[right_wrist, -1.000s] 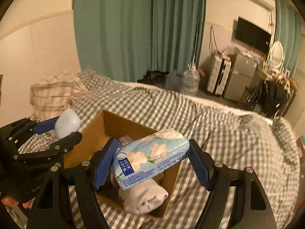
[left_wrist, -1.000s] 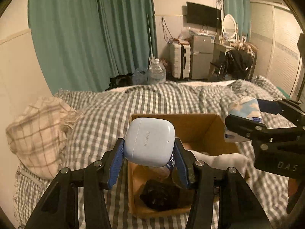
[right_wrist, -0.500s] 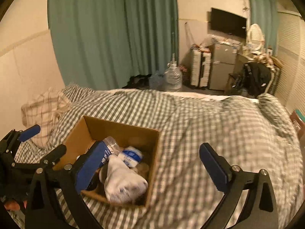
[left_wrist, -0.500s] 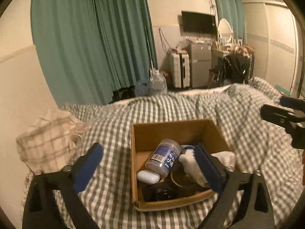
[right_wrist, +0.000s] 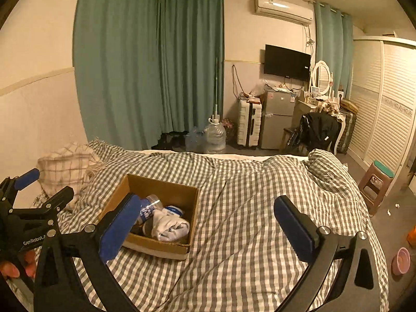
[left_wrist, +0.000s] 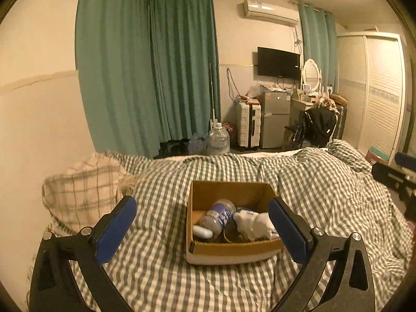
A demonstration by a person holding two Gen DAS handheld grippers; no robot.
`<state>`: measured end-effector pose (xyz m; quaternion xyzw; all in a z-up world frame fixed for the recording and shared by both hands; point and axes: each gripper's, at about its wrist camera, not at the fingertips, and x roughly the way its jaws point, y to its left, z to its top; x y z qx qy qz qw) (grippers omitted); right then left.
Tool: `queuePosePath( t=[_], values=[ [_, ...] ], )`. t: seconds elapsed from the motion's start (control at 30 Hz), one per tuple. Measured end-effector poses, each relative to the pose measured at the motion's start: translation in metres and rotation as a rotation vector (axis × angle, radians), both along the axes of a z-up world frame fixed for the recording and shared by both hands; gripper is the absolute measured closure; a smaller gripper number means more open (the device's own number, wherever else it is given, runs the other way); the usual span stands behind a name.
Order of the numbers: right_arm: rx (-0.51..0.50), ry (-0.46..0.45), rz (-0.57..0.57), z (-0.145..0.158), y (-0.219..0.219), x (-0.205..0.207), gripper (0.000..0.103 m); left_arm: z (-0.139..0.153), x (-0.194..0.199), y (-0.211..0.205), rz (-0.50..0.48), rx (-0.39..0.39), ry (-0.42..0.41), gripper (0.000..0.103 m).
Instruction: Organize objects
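Both grippers gape wide with nothing between their blue pads — the left gripper (left_wrist: 202, 223) and the right gripper (right_wrist: 208, 218) hang above the grey-checked quilt (right_wrist: 249, 208). Near centre sits the open brown cardboard box (left_wrist: 226, 248), holding a clear labelled plastic bottle (left_wrist: 218, 215), white earbud case (left_wrist: 202, 232) and white rolled sock (right_wrist: 169, 225).

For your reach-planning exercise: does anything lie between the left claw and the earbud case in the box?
Only the box's near wall. The case lies low in the near left corner behind it, a bottle leaning beside it. The left claw is open and empty, so coming in from above looks clear.
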<state>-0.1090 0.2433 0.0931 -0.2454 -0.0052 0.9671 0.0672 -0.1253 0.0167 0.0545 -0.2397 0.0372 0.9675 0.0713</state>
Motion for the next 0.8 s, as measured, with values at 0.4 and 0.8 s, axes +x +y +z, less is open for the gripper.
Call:
queuePosePath(
  t=[0.4,0.8],
  values=[
    [0.055,-0.023,-0.013,-0.066,-0.026,-0.012,0.001,-0.042,-0.002,-0.006,0.081,0.011,-0.014,0.0],
    [0.04,-0.065,-0.028,-0.094,-0.02,-0.019,0.001,-0.053,0.002,0.006,0.062,-0.027,-0.01,0.0]
  ],
)
